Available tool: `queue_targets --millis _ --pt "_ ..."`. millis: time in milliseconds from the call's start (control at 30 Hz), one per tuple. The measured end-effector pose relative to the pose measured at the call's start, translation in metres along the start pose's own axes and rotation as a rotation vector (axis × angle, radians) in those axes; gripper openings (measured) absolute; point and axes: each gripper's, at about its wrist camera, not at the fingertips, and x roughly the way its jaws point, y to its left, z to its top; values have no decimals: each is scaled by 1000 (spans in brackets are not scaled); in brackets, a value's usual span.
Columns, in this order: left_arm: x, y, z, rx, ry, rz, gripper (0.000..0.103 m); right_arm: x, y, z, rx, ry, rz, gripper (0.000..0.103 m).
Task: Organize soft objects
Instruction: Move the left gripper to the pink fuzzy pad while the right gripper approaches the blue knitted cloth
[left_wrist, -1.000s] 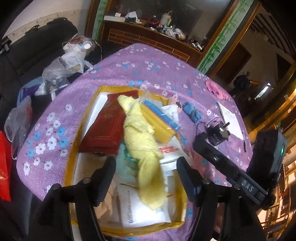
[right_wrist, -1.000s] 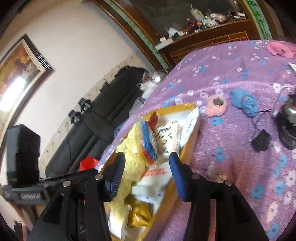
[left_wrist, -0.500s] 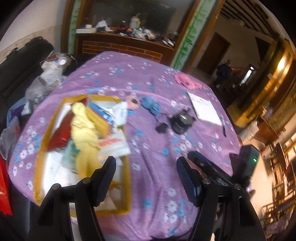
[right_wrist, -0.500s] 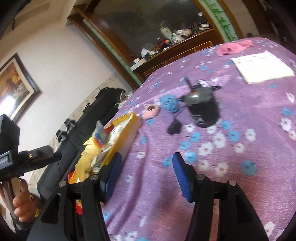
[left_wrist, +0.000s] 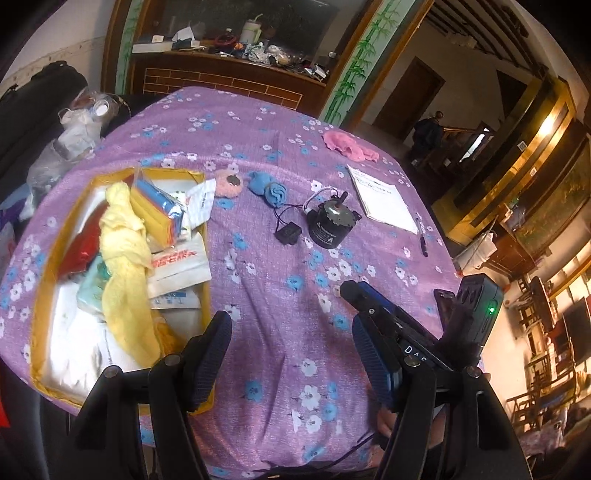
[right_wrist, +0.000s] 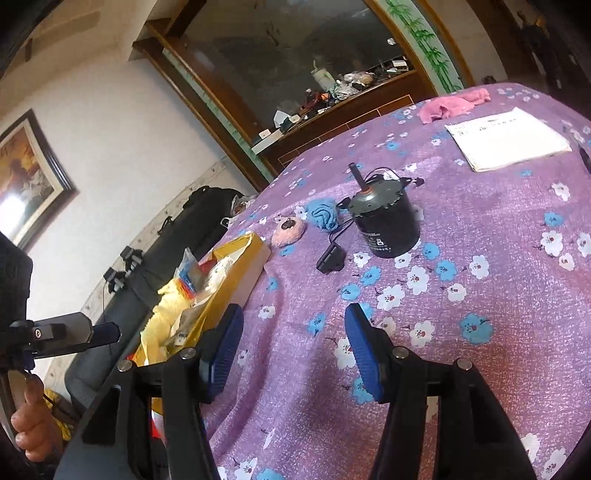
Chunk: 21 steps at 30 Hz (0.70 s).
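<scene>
A yellow box (left_wrist: 44, 254) (right_wrist: 242, 254) on the purple flowered cloth holds a yellow towel (left_wrist: 123, 266) (right_wrist: 166, 314), packets and a red pouch. Loose on the cloth lie a blue sock ball (left_wrist: 271, 190) (right_wrist: 325, 214), a pink fuzzy pad (left_wrist: 227, 184) (right_wrist: 288, 230) and a pink cloth (left_wrist: 349, 146) (right_wrist: 450, 105) at the far side. My left gripper (left_wrist: 291, 347) is open and empty above the cloth right of the box. My right gripper (right_wrist: 293, 347) is open and empty over the near cloth; it also shows in the left wrist view (left_wrist: 373, 301).
A black motor (left_wrist: 327, 223) (right_wrist: 382, 219) with a wired plug (left_wrist: 287, 232) (right_wrist: 330, 258) stands mid-table. A white paper booklet (left_wrist: 382, 199) (right_wrist: 506, 138) and a pen (left_wrist: 423, 236) lie at the right. A black sofa (right_wrist: 166, 258) and plastic bags (left_wrist: 70, 136) are left of the table.
Both grippers have swung right, away from above the box to over the open cloth. Both stay open and empty.
</scene>
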Motion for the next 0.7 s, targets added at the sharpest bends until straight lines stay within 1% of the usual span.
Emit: queue_targets --millis 167,233,333,533,633,700 --pt "15 4 6 -27 23 4 71 1 -3 0 7 7 14 57" --pt "20 6 10 -35 18 6 71 4 -4 1 15 20 21 57" --pt "30 10 17 -52 31 2 71 10 -6 3 25 43 22 57" --pt "57 16 40 -80 50 -12 71 14 -8 4 34 66 21 57" --pt "62 19 53 -92 39 -18 71 16 -3 6 11 75 -3 57" --pt "61 22 57 -88 20 -25 71 25 5 12 -9 118 -8 57"
